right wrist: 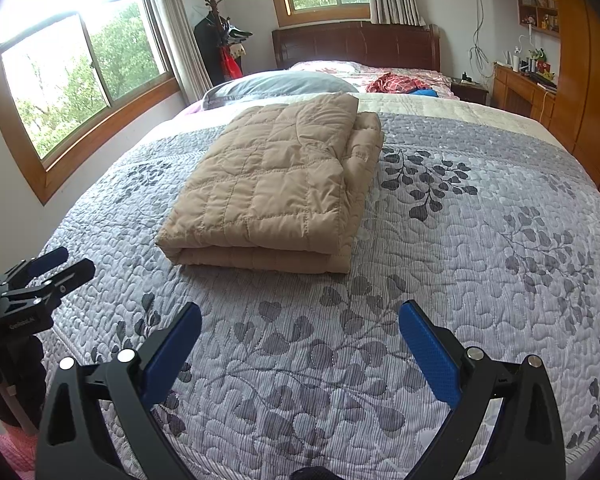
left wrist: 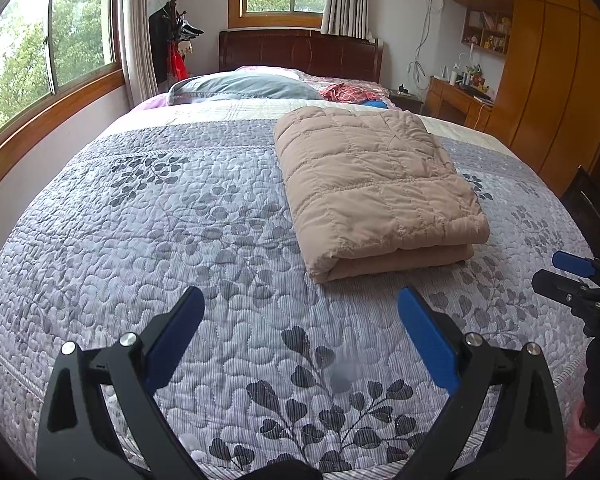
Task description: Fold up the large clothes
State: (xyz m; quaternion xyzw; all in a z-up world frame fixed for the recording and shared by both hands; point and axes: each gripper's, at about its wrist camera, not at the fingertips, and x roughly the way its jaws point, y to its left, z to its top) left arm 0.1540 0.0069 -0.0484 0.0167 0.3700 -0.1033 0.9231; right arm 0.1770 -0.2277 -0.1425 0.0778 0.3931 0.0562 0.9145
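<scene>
Tan quilted garment [left wrist: 374,188] [right wrist: 274,184] lies folded into a thick rectangular bundle on the bed [left wrist: 160,240] [right wrist: 480,260], resting on the grey leaf-print quilt. Long axis runs from the foot of the bed toward the headboard [left wrist: 300,54] [right wrist: 356,44]; rounded fold edge faces the grippers, looser layered edges along its right side. Left gripper [left wrist: 300,322] hangs above the quilt near the foot, jaws spread wide, holding nothing, well apart from the bundle. Right gripper [right wrist: 300,334] likewise, jaws released, empty. Grey pillow [left wrist: 244,86] [right wrist: 280,82] beyond the bundle; red checked cloth [left wrist: 346,92] [right wrist: 396,82] near the headboard. Wall shelf [left wrist: 486,32] holds small items, too small to identify.
</scene>
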